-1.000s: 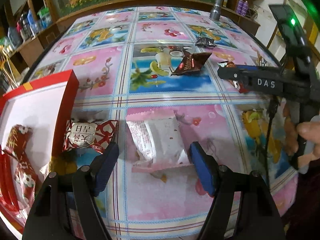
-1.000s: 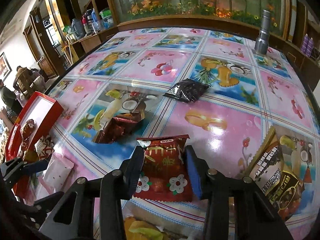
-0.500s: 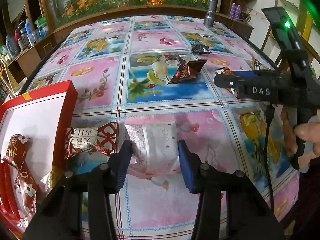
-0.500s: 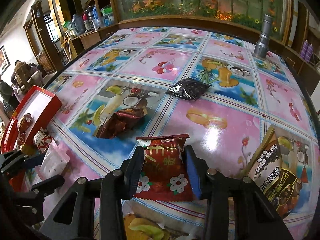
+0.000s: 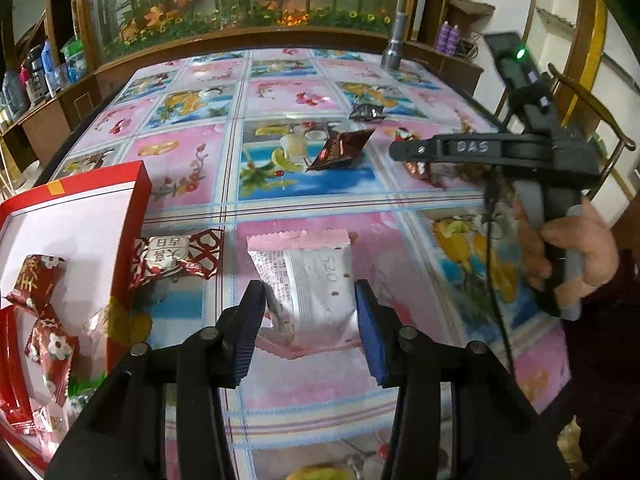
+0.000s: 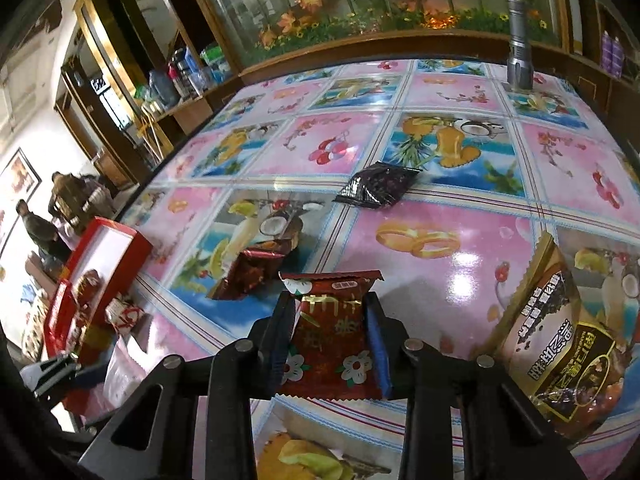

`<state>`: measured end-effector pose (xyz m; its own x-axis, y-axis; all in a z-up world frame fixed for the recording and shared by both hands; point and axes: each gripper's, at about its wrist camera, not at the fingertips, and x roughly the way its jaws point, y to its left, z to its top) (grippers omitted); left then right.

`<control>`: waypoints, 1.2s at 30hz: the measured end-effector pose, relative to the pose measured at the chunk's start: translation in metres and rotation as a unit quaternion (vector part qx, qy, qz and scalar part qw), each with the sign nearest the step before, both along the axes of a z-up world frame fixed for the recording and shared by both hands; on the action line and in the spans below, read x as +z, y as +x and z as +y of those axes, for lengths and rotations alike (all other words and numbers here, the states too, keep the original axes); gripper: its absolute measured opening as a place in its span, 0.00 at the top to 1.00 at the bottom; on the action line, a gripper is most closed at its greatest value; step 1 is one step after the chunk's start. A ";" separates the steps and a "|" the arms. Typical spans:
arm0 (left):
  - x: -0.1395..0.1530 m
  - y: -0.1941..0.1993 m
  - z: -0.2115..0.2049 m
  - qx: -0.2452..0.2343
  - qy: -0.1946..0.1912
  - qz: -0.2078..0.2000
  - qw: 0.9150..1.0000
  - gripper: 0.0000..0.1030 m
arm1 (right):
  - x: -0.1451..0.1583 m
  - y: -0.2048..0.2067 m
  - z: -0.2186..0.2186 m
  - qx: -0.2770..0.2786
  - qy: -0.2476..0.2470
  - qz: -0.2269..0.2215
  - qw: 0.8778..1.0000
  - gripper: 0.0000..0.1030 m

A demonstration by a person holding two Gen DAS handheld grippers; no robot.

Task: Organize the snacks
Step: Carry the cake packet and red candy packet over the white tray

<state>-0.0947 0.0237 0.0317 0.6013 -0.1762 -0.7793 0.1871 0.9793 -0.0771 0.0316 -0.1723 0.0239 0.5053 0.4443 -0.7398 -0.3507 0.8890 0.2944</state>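
The red box (image 5: 80, 216) sat at the left edge of the left wrist view, just beside the left gripper (image 5: 310, 312), which was clamped on a pink-and-white packet (image 5: 308, 276) whose long axis ran straight up the frame. In the right wrist view the box lay far left, so the left hand was nearer. The right gripper (image 6: 330, 340), angled downward, was closing on a red flowered packet (image 6: 330, 320).

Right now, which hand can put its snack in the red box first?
Probably the left. The left gripper holds the pink-and-white packet right beside the red box. The right gripper, its jaws closing on the red flowered packet, sits farther from it.
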 end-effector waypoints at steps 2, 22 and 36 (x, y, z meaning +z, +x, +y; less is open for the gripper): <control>0.005 -0.005 0.005 0.001 -0.011 -0.005 1.000 0.58 | 0.000 -0.001 0.002 -0.004 -0.007 -0.005 1.000 0.66; 0.029 -0.029 0.059 0.021 -0.058 -0.047 0.997 0.58 | -0.004 -0.032 0.038 -0.054 -0.169 -0.033 0.984 0.67; 0.028 -0.035 0.093 0.051 -0.076 -0.049 0.995 0.58 | 0.000 -0.060 0.051 -0.021 -0.048 0.017 0.998 0.70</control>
